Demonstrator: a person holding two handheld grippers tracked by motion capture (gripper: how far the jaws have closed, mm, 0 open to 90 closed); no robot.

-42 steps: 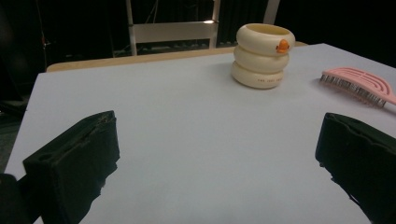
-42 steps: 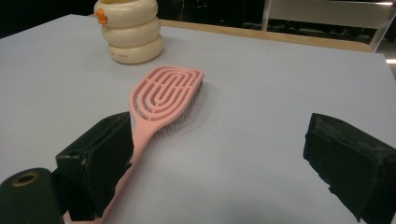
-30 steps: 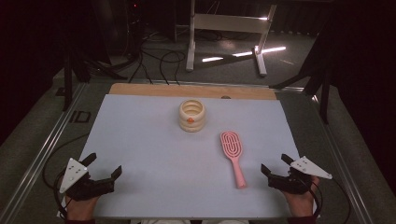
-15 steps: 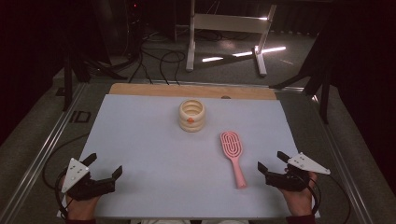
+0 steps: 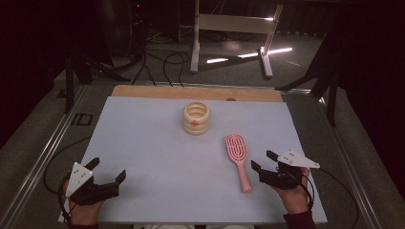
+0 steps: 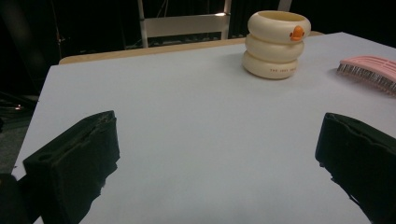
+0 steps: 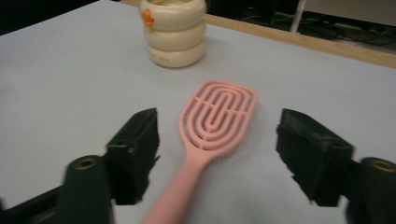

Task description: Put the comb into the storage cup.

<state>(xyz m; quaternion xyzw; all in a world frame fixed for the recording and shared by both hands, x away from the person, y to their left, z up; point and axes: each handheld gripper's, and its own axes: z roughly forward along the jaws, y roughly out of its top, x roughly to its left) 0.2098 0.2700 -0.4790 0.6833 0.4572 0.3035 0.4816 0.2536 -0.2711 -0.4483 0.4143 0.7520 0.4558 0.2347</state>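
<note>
A pink hairbrush (image 5: 237, 151) lies on the pale blue mat (image 5: 153, 143), head away from me and handle toward me. My right gripper (image 5: 262, 160) hovers just right of the handle. It is open, and its jaws have just been closing. In the right gripper view the brush (image 7: 218, 112) runs between the two jaws, its handle nearer the left one, and neither pad touches it. My left gripper (image 5: 107, 169) rests open and empty at the mat's near left. A cream ringed cup (image 5: 196, 118) with an orange mark stands at the far middle.
A wooden strip (image 5: 143, 91) borders the mat's far edge. Past the table are a white metal stand (image 5: 229, 28) and floor cables (image 5: 157, 57). Metal rails (image 5: 43, 157) run along both sides. In the left gripper view the cup (image 6: 278, 44) and brush bristles (image 6: 371, 70) are far right.
My right gripper has moved left and forward toward the brush handle, and its jaws stand narrower. The left gripper has stayed put.
</note>
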